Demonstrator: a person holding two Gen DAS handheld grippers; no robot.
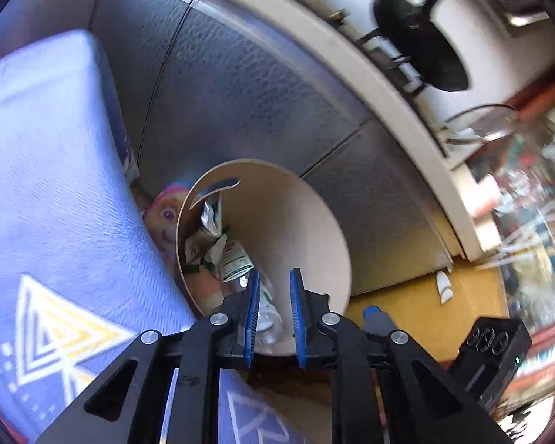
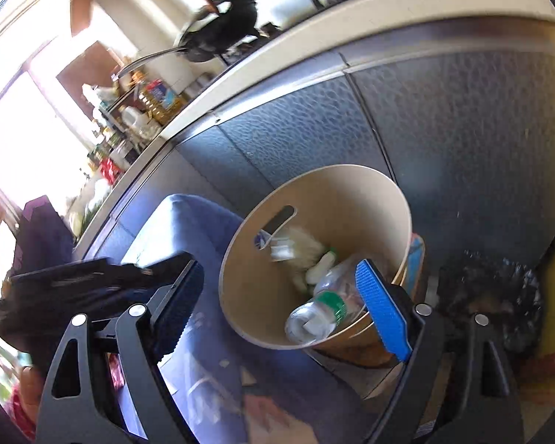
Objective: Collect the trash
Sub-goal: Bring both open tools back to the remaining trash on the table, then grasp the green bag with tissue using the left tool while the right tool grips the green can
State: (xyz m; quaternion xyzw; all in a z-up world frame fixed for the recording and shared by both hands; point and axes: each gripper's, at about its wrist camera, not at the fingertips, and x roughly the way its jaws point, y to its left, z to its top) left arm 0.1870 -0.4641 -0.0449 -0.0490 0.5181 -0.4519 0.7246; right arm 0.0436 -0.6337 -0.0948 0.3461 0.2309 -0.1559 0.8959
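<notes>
A round tan waste bin (image 1: pixel 296 214) stands on the floor against dark cabinet fronts. It holds crumpled white and green wrappers (image 1: pixel 214 240) and a clear plastic bottle (image 1: pixel 268 314). My left gripper (image 1: pixel 275 272) hangs over the bin's near rim; its blue pads stand a narrow gap apart and I see nothing between them. In the right wrist view the same bin (image 2: pixel 351 199) lies ahead, and the clear bottle with a green label (image 2: pixel 322 314) rests inside near the rim. My right gripper (image 2: pixel 280 263) is wide open above the bin and holds nothing.
A blue patterned cushion (image 1: pixel 55 185) lies left of the bin, with a cartoon-printed item (image 1: pixel 162 214) wedged between them. Textured grey cabinet doors (image 1: pixel 240 92) rise behind. A black plastic bag (image 2: pixel 492 296) sits right of the bin on the yellow floor (image 1: pixel 425 303).
</notes>
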